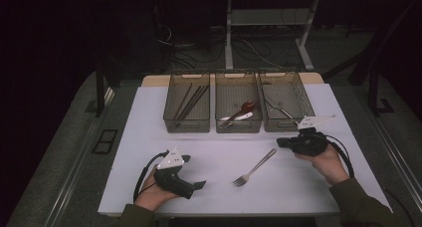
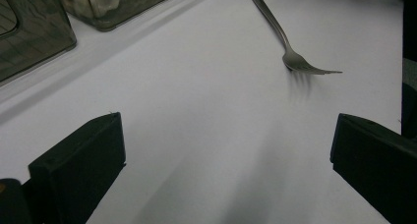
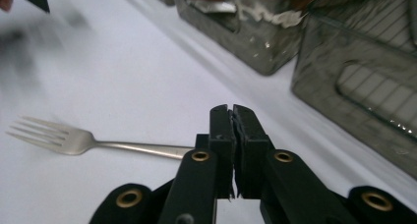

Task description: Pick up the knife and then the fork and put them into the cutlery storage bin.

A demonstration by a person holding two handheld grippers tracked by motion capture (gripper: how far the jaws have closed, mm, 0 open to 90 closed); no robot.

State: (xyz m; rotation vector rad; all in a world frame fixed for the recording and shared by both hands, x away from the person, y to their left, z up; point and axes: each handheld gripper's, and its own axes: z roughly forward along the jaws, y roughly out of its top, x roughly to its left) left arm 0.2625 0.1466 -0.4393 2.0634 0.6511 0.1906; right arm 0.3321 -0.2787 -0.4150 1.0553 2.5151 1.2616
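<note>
A metal fork (image 1: 254, 168) lies on the white table top (image 1: 139, 137), tines toward the front left, handle toward the back right. My right gripper (image 1: 279, 142) is just right of the handle's end, jaws shut flat against each other with nothing between them. In the right gripper view the fork (image 3: 74, 140) lies flat and its handle runs in behind my shut right gripper (image 3: 231, 118). My left gripper (image 1: 195, 171) rests at the front left, pointing right at the fork. Its jaws stand wide open over bare table in the left gripper view (image 2: 226, 150), with the fork (image 2: 290, 52) farther off.
Three see-through bins stand in a row at the back. The left bin (image 1: 171, 105) holds chopsticks, the middle bin (image 1: 219, 105) spoons, and the right bin (image 1: 303, 105) thin metal cutlery. The table's front edge runs just below both hands.
</note>
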